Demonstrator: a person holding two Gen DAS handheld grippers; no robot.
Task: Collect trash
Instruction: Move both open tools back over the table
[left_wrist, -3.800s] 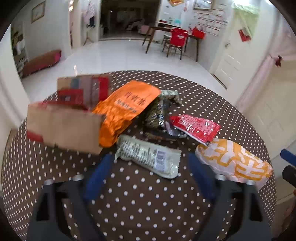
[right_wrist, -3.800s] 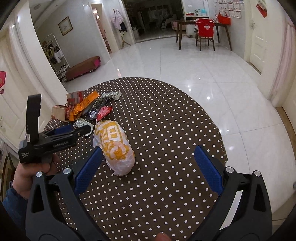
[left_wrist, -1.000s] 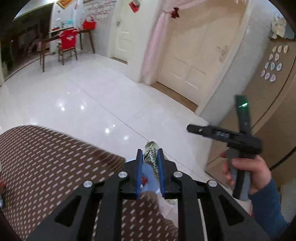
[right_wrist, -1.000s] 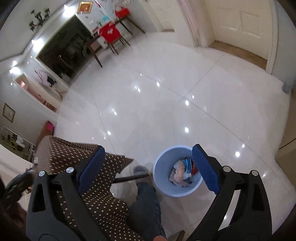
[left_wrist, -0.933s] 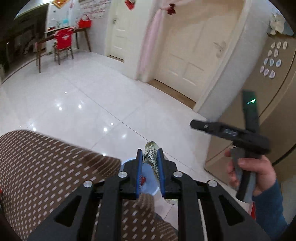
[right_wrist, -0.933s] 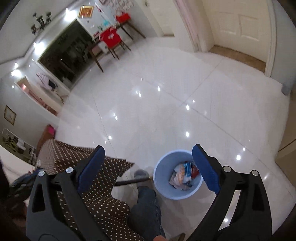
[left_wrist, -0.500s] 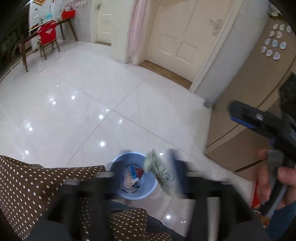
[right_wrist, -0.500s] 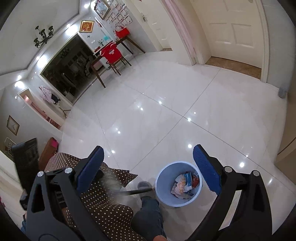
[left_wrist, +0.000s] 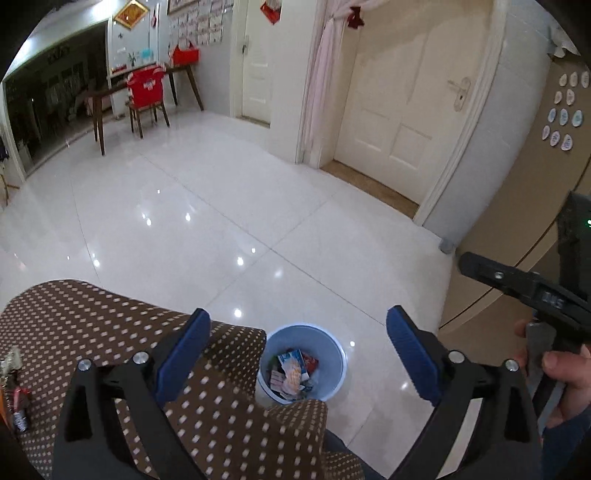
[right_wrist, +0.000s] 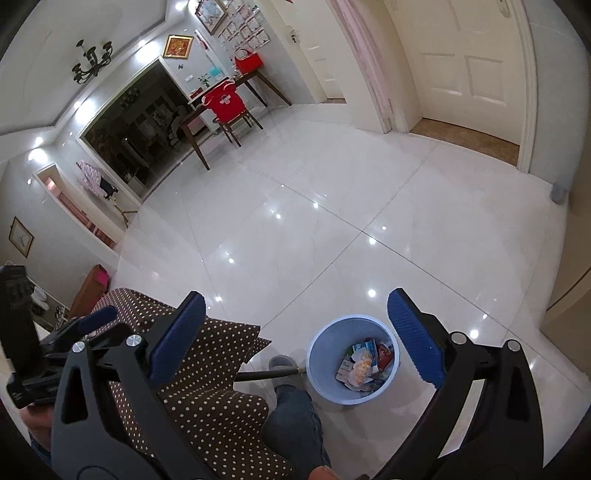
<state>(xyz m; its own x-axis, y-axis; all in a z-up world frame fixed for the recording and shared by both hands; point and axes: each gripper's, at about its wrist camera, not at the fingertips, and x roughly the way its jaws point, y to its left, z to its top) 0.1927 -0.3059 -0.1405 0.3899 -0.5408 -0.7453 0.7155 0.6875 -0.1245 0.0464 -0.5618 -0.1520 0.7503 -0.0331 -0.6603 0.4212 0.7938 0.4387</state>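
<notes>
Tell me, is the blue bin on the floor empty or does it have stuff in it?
It has stuff in it. Both views look down into the blue bin, and crumpled wrappers lie piled on its bottom, well below the rim.

Wrappers (left_wrist: 291, 371) lie in the bin (left_wrist: 334, 384), on the floor (left_wrist: 221, 221) beside the table (left_wrist: 92, 325).

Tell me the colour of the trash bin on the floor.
Light blue; the trash bin shows best in the right wrist view.

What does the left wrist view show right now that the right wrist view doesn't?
Only the left wrist view: leftover wrappers at the table's far-left edge, and the hand holding the right gripper. Only the right wrist view: the person's leg, a chandelier. Both: the blue bin holding trash, the polka-dot tablecloth, the red chair. The left gripper is opening, empty.
</notes>
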